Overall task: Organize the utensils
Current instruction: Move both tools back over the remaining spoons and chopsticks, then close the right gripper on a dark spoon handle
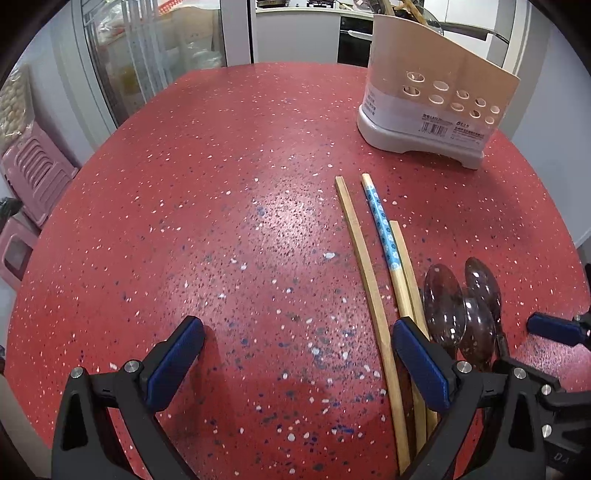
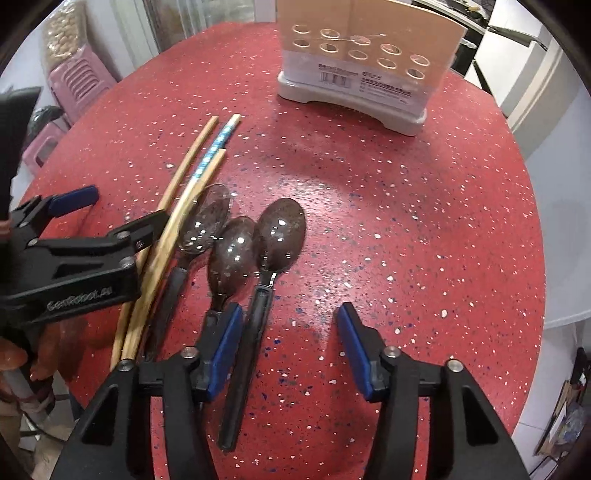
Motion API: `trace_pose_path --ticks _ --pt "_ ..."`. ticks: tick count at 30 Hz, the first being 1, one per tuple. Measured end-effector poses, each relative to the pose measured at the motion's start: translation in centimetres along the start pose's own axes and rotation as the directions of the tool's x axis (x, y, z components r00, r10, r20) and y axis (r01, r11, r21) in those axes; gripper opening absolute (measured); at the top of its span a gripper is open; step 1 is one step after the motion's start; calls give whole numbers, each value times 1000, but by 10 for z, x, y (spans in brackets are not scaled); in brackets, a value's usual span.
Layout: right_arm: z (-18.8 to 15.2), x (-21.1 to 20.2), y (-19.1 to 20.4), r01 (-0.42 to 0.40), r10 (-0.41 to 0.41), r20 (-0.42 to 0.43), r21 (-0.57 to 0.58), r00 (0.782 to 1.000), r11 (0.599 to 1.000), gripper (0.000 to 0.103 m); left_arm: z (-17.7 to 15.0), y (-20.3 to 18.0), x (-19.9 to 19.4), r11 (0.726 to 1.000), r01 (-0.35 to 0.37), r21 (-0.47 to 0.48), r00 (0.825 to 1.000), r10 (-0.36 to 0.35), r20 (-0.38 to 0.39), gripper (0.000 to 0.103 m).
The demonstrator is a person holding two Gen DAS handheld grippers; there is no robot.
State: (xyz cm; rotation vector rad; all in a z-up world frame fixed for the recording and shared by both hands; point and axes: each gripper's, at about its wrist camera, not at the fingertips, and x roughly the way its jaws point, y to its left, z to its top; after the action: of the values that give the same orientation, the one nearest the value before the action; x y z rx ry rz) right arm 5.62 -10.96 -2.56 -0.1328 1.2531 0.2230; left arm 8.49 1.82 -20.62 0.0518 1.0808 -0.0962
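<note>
My left gripper (image 1: 297, 363) hangs low over the speckled red table (image 1: 221, 221), jaws spread, beside the three wooden chopsticks (image 1: 369, 280). My right gripper (image 2: 290, 350), jaws likewise apart, straddles the black handle of one of three shiny brown spoons (image 2: 280, 232); the white perforated utensil holder (image 2: 362, 62) stands beyond.

Both wrist views look forward, close over the red table (image 1: 221, 184); sharing chopsticks (image 2: 192, 162).

You are working at a round red table (image 1: 221, 184) speckled with white and blue flecks, with ceiling light glaring off its middle. Beyond the table's far edge you see a glass sliding door (image 1: 147, 55) and a white kitchen counter (image 1: 295, 11). Left of the table, pink plastic stools (image 1: 37, 173) are stacked against a pale wall (image 1: 44, 74).
</note>
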Motion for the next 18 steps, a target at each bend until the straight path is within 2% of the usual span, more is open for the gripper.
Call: trace_pose_path --ticks 4,7,9,10,12,18 --pt "3 -2 10 -6 6 -10 -20 1000 1000 49 5 -2 7 1000 3 21 1000 -2 -22 103" --pt "4 -3 9 -14 14 -15 -30 1000 999 41 14 -5 9 999 24 37 999 -22 -43 103" --pt "4 -4 6 -21 21 -15 -35 1000 999 20 19 -11 11 997 34 65 998 -31 -53 103" --pt "4 -4 5 -18 18 -18 -36 1000 999 19 21 -15 11 996 37 82 998 -33 -58 103" --pt "6 -3 4 -24 23 -19 -45 1000 999 17 25 -24 12 992 55 115 997 -48 -68 93" --pt "2 -4 -4 -65 65 8 -40 998 997 13 40 -33 3 982 90 164 992 -73 -107 74"
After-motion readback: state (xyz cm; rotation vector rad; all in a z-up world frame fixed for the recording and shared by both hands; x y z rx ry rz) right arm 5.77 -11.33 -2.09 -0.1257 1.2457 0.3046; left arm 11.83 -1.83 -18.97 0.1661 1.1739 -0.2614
